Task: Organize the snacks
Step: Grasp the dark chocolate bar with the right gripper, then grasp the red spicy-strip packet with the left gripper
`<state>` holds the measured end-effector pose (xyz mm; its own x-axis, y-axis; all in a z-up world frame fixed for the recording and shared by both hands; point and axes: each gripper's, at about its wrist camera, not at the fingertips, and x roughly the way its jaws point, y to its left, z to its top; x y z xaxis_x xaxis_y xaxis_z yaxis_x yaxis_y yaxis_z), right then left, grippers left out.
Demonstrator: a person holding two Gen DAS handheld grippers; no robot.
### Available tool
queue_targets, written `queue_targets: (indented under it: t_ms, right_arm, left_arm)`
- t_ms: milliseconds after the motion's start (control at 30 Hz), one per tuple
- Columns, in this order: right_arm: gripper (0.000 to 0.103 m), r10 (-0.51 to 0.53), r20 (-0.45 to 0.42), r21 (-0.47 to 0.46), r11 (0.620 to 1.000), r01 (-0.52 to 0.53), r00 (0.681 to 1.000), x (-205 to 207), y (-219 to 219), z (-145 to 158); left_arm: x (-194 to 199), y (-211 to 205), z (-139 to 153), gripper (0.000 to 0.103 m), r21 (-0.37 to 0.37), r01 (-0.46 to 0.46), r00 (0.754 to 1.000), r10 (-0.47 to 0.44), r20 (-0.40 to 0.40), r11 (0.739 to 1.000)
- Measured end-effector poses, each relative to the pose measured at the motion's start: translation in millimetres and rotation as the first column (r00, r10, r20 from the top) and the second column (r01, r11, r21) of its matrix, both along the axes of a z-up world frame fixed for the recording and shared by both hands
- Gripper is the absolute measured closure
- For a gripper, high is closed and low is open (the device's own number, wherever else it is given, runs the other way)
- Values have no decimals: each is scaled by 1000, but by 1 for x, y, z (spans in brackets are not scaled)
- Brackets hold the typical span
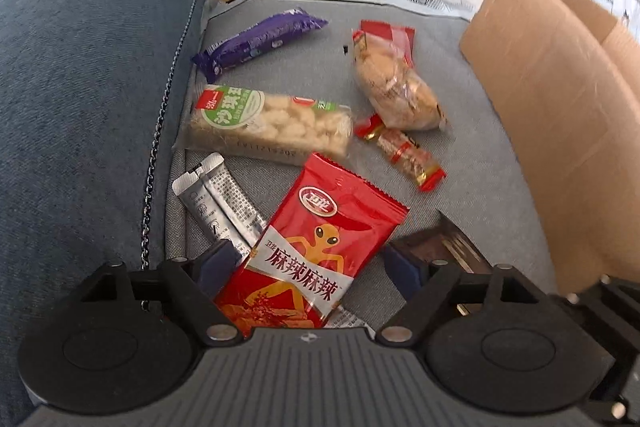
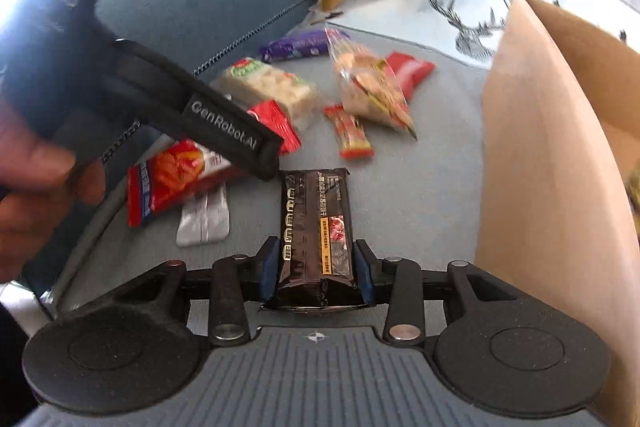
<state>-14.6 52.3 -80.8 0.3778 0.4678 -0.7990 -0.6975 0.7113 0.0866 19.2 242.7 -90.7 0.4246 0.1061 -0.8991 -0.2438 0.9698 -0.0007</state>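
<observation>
Dark-wrapped snack bar (image 2: 316, 227) is clamped between the right gripper (image 2: 318, 267) pads (beside the cardboard box (image 2: 552, 187)); the red packet (image 1: 316, 247) lies unpinched between the wide-spread left gripper (image 1: 312, 267) on the sofa cushion (image 1: 460, 195).

Left gripper (image 1: 316, 267) jaws spread wide astride red spicy snack packet (image 1: 320, 247) lying on grey sofa cushion (image 1: 480, 195); silver sachet (image 1: 220, 203) just left, cardboard box (image 1: 552, 115) at right.
</observation>
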Motion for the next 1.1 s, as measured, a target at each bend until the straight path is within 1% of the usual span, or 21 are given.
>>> queue_targets:
  t_ms: [67,133,200,333,367,400,500,600,633,667,700,767,867,933,1000,1100]
  right_arm:
    - [62,-1,-17,4,1000,2,1000,-3,-5,3]
    - [62,5,-11,26,1000,-5,1000,-6,-9,9]
    - [62,16,-7,18,1000,-16,1000,-10,-10,9]
    - [61,17,-50,-5,1000,-17,999,-4,-6,-1]
    - [60,11,-54,-5,1000,-11,998,-3,-6,-2]
    - [56,10,-53,-2,1000,-10,999,-2,-5,-2]
    - [52,8,-50,10,1000,-8,999,1,-4,-4]
    - [49,3,-61,13,1000,-2,998,5,-3,-8]
    - [49,3,-65,12,1000,-3,998,6,-2,-9]
    - [49,3,-66,12,1000,-2,998,7,-1,-10]
    - [49,2,-64,12,1000,-1,998,7,-1,-10]
    - [49,2,-62,16,1000,-1,998,8,0,-10]
    - [49,5,-53,13,1000,-5,999,7,0,-10]
    - [52,19,-34,-1,1000,-19,999,4,2,-11]
    - [62,35,-12,-12,999,-35,999,0,3,-10]
    - [62,35,4,-6,999,-35,999,0,3,-8]
  left_arm:
    - [1,-2,-2,14,13,5,1000,-5,-13,1000]
    - [3,-3,-5,14,25,2,1000,-1,-28,1000]
    - [3,-5,-7,14,34,1,999,0,-44,999]
    - [4,-5,-9,15,40,5,998,-3,-56,999]
    - [4,-5,-9,15,43,9,998,-6,-59,999]
    - [3,-5,-9,15,43,11,998,-9,-59,999]
    - [3,-4,-9,16,37,6,999,-4,-54,999]
    - [4,-3,-8,20,36,-7,999,9,-51,999]
    - [4,-2,-8,23,34,-13,999,15,-48,999]
    - [4,-1,-7,28,34,-18,999,20,-44,999]
    - [3,1,-6,31,35,-25,999,26,-41,999]
    - [2,4,-4,45,33,-44,998,45,-33,998]
    - [1,10,-2,49,13,-72,997,73,-24,997]
    - [0,11,-1,49,10,-80,997,81,-17,997]
    - [0,12,2,50,3,-87,996,87,-4,996]
    - [-2,13,9,51,-17,-100,994,101,36,995]
